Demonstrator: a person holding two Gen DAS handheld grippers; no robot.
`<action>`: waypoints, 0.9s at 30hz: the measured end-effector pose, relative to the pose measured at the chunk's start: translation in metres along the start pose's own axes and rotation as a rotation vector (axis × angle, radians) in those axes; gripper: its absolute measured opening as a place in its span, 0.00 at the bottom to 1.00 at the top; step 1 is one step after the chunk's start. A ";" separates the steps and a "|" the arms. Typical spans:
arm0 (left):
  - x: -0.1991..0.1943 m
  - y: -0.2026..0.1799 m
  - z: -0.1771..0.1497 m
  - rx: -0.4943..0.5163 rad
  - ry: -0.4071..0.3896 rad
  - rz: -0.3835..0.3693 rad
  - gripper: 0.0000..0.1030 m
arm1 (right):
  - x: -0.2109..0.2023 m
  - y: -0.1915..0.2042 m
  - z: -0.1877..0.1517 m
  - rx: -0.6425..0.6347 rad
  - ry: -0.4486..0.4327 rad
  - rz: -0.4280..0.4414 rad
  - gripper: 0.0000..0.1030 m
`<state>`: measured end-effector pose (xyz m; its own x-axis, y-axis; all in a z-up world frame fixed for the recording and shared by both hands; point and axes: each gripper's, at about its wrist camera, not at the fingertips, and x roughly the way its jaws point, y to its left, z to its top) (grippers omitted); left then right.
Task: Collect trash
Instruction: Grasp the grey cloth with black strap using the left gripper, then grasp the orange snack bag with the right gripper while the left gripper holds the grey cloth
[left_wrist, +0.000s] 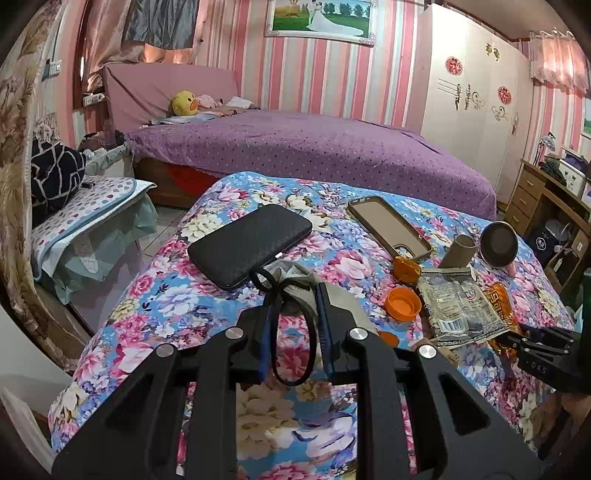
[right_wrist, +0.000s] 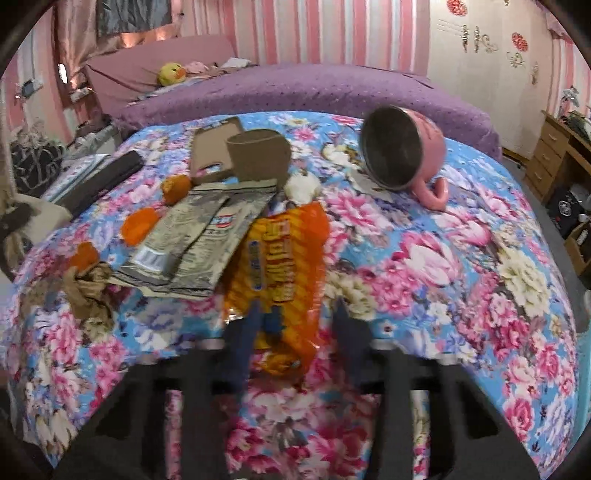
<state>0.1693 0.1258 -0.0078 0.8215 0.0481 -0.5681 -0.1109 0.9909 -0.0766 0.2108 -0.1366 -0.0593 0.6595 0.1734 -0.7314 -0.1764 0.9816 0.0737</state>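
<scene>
- My left hand-held gripper (left_wrist: 295, 295) sits at the lower middle of the left view, jaws pressed on a grey mask (left_wrist: 295, 282); its black ear loop (left_wrist: 291, 343) hangs down between the fingers
- Past it, a black case (left_wrist: 251, 245) lies on the floral table (left_wrist: 155, 295), mid-left of the frame
- Right of centre lie a brown phone case (left_wrist: 388, 225), a cardboard tube (left_wrist: 460, 251), an orange cap (left_wrist: 403, 303) and a silver wrapper (left_wrist: 461, 306)
- At the right edge of the left view, my right hand-held gripper (left_wrist: 532, 341) is at the near end of the orange wrapper (left_wrist: 498, 302)
- In the right view, my right hand-held gripper (right_wrist: 295, 314) is blurred at lower centre, with the orange wrapper (right_wrist: 284, 258) running between the fingers
- The fingers stand partly apart and I cannot tell whether the pads press the wrapper
- The silver wrapper (right_wrist: 195, 240) overlaps the orange one's left side; a crumpled brown paper (right_wrist: 88, 291) lies at left
- A pink mug (right_wrist: 406, 151) lies on its side in the upper right, mouth toward me
- A purple bed (left_wrist: 314, 147) fills the upper half behind the table
</scene>
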 end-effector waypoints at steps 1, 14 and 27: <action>0.000 -0.001 0.000 0.003 -0.003 0.004 0.19 | -0.001 0.001 0.000 -0.002 -0.007 0.004 0.21; -0.015 -0.033 -0.002 0.048 -0.051 0.020 0.19 | -0.066 -0.039 -0.006 -0.021 -0.197 -0.040 0.18; -0.052 -0.126 -0.004 0.123 -0.115 -0.015 0.19 | -0.121 -0.123 -0.021 0.016 -0.260 -0.106 0.18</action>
<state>0.1389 -0.0020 0.0282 0.8820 0.0406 -0.4695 -0.0349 0.9992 0.0209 0.1371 -0.2800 0.0060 0.8396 0.0827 -0.5369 -0.0865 0.9961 0.0182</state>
